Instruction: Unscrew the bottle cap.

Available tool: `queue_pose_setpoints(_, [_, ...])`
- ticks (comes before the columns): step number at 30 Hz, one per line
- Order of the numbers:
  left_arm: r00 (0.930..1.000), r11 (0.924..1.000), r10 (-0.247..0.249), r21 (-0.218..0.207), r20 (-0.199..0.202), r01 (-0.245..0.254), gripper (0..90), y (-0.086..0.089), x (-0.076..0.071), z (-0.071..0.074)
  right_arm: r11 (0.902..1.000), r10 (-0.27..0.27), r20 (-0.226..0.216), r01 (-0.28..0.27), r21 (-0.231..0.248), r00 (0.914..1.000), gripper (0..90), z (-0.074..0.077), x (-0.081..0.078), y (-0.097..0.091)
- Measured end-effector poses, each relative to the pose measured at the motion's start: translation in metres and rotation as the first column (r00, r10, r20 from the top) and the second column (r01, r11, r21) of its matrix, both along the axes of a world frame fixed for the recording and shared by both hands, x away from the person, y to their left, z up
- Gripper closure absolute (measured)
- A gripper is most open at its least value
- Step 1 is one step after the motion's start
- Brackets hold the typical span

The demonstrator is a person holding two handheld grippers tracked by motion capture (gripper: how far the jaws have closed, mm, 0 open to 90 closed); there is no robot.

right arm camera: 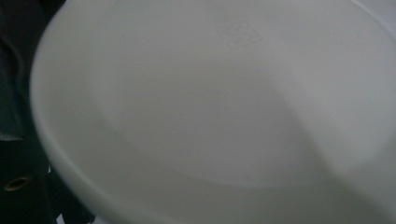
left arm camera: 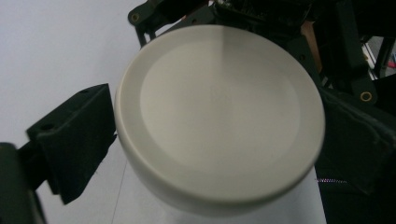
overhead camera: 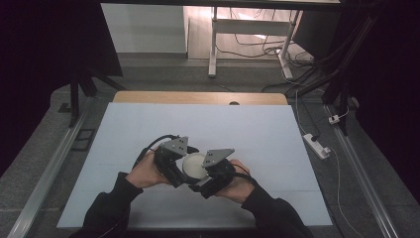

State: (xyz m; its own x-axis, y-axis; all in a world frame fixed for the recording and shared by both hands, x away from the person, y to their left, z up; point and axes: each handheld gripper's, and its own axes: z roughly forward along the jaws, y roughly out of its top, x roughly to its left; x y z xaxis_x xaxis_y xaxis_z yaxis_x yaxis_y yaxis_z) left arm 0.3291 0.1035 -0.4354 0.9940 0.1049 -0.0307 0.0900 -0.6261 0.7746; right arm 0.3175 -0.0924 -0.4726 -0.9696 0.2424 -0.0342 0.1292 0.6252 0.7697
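Evidently both tongs are sharing one load: the left tongs [overhead camera: 179,166] and right tongs [overhead camera: 212,174] are pinching opposite sides of the round white plastic lid [overhead camera: 194,166], keeping it raised off the pale blue worktop [overhead camera: 257,134].

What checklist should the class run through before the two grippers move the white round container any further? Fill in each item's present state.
1. White round container sits between the left gripper's jaws: ok, a black jaw stands at each side of it in the left gripper view.
2. Left gripper actually clamped on it: cannot tell, contact is unclear.
3. Right gripper close to the container: ok, the high view shows it right beside it.
4. Right gripper's grip: cannot tell, its view is too blurred and close.
5. White table surface around the work free of obstacles: ok.
6. Container lifted or resting on the table: cannot tell.
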Motion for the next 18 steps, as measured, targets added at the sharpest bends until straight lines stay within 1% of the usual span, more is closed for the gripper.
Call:
queue_pose_setpoints(1, [0.9999,1.0,-0.007,-0.003,0.008,0.008,6.1,0.0,-0.001,0.0,1.0,0.002,-0.003,-0.002,-0.002,1.0,6.6,0.0,-0.001,0.0])
queue_pose_setpoints(3, [0.9999,1.0,-0.007,0.0,0.015,0.007,7.1,-0.001,-0.002,0.0,0.9999,0.01,0.004,-0.01,-0.004,0.9999,6.6,0.0,-0.001,0.001])
queue_pose_setpoints(5, [0.9999,1.0,0.003,0.001,0.011,-0.003,7.3,-0.001,-0.002,0.0,1.0,0.008,0.002,-0.008,-0.005,1.0,6.7,0.0,-0.001,0.0])
queue_pose_setpoints(8, [0.9988,0.9987,0.049,0.015,0.006,-0.049,7.5,-0.002,-0.003,0.0,0.9999,-0.01,0.0,0.01,-0.008,0.9999,6.6,-0.001,0.0,0.0])
queue_pose_setpoints(9, [0.9988,0.9987,0.049,0.015,0.006,-0.049,7.6,-0.002,-0.003,0.0,0.9999,-0.01,0.0,0.01,-0.008,0.9999,6.6,-0.001,0.0,0.0])
queue_pose_setpoints(10, [0.9975,0.9973,0.071,0.02,0.002,-0.071,7.6,-0.003,-0.003,0.0,0.9998,-0.018,0.001,0.018,-0.01,0.9998,6.6,-0.001,0.001,0.0])
queue_pose_setpoints(11, [0.9962,0.9958,0.087,0.028,0.003,-0.087,7.6,-0.004,-0.004,0.0,0.9991,-0.038,0.001,0.038,-0.018,0.9993,6.6,-0.002,0.002,0.0])
queue_pose_setpoints(12, [0.9943,0.9937,0.107,0.034,0.0,-0.107,7.6,-0.006,-0.004,0.0,0.9991,-0.038,0.001,0.038,-0.018,0.9993,6.6,-0.002,0.002,0.0])
queue_pose_setpoints(13, [0.9889,0.9879,0.148,0.047,-0.002,-0.148,7.7,-0.009,-0.006,0.001,0.9983,-0.054,-0.002,0.054,-0.021,0.9985,6.6,-0.003,0.003,0.0])
queue_pose_setpoints(14, [0.9889,0.9879,0.148,0.047,-0.002,-0.148,7.8,-0.009,-0.006,0.001,0.9983,-0.054,-0.002,0.054,-0.021,0.9985,6.6,-0.003,0.003,0.0])
queue_pose_setpoints(15, [0.9856,0.9844,0.169,0.051,-0.003,-0.169,7.8,-0.01,-0.006,0.001,0.9972,-0.071,0.006,0.071,-0.024,0.9975,6.6,-0.003,0.004,-0.001])
queue_pose_setpoints(16, [0.982,0.9808,0.189,0.051,-0.006,-0.188,7.8,-0.011,-0.007,0.001,0.9972,-0.071,0.006,0.071,-0.024,0.9975,6.6,-0.003,0.004,-0.001])
queue_pose_setpoints(18, [0.9743,0.973,0.225,0.055,-0.008,-0.224,7.9,-0.014,-0.008,0.002,0.9952,-0.096,-0.001,0.096,-0.021,0.9954,6.6,-0.002,0.005,-0.001])
